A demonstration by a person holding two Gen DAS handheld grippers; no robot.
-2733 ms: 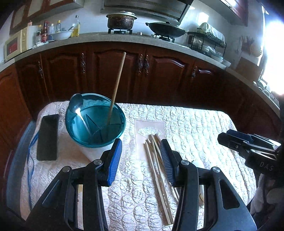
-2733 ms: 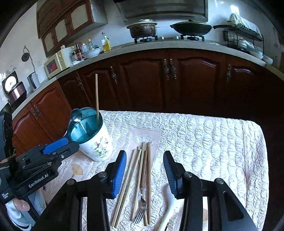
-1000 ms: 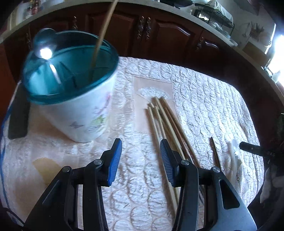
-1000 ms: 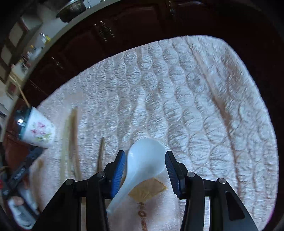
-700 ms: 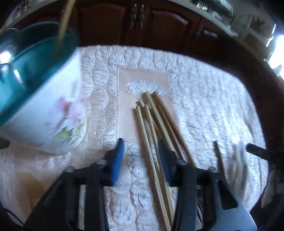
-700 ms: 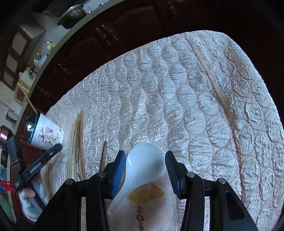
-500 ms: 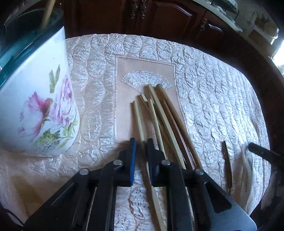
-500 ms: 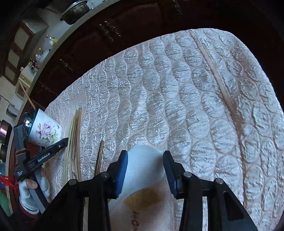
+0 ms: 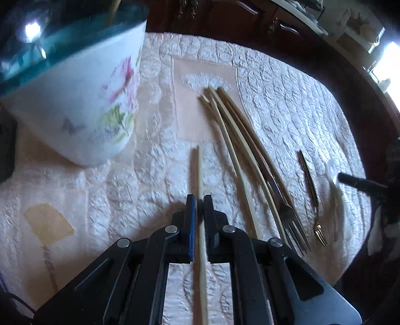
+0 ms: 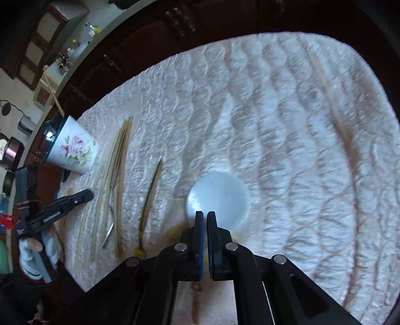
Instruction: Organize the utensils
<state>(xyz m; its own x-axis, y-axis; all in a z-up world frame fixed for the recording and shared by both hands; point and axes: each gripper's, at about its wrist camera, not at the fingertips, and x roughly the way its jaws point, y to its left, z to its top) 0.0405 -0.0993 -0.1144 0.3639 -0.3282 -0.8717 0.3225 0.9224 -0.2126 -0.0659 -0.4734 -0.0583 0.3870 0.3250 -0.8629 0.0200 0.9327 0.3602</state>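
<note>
My left gripper (image 9: 199,200) has a pale wooden chopstick (image 9: 199,170) pinched between its blue pads; the jaws are opening slightly. The stick hangs just above the cloth, left of the remaining chopsticks (image 9: 237,140). The floral utensil holder (image 9: 82,105) with a teal rim stands at the upper left, with a spoon and a chopstick in it. A silver fork (image 9: 290,220) and a gold fork (image 9: 310,182) lie to the right. My right gripper (image 10: 205,215) is shut on the handle of the white spoon (image 10: 220,197), whose bowl sticks out ahead of the tips.
The quilted white cloth (image 10: 287,112) covers the table, and its far and right edges drop off to dark wooden cabinets (image 9: 225,22). A black phone (image 9: 6,147) lies left of the holder. A gloved hand (image 10: 32,252) carries the left gripper.
My left gripper dropped onto the chopsticks, closed on the leftmost one and lifted it away from the bundle. My right gripper closed on the white spoon's handle.
</note>
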